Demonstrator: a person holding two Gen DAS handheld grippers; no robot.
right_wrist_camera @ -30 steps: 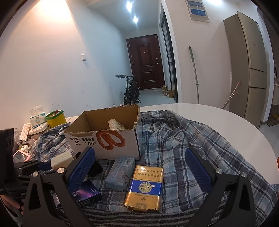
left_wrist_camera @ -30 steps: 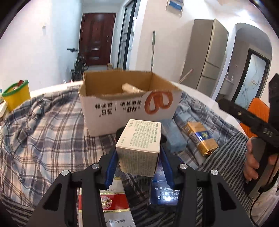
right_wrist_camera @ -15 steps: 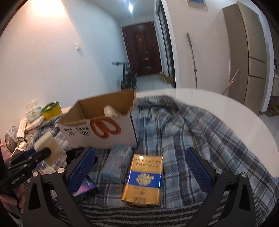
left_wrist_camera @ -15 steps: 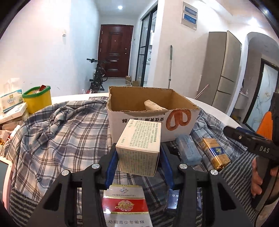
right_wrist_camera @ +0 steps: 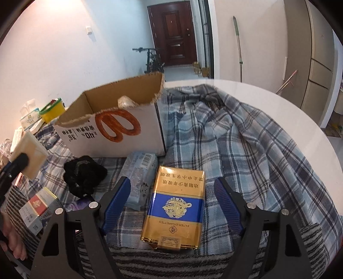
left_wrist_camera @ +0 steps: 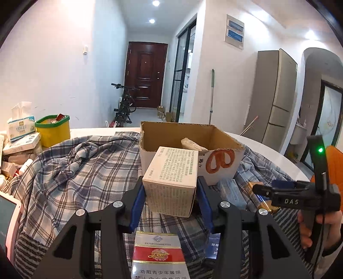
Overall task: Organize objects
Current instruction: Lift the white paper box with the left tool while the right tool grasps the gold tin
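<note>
White-walled hallway (left_wrist_camera: 53, 64), dark red door (left_wrist_camera: 146, 74), bicycle (left_wrist_camera: 124, 106), ceiling spotlights (left_wrist_camera: 155, 3).

Blue-grey plaid cloth (right_wrist_camera: 246, 137); gold-and-blue pack (right_wrist_camera: 178, 206); red-and-white pack (left_wrist_camera: 158, 255); yellow tub (left_wrist_camera: 53, 131), green rim; perhaps black fabric (right_wrist_camera: 83, 173).

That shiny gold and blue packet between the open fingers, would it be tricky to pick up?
Probably not very. The gold and blue packet looks like a stiff, flat-sided carton, so the open right gripper should clamp it squarely. Its glossy wrap may be a little slippery. It lies flat on the plaid cloth, so it seems unlikely to roll or tip.
</note>
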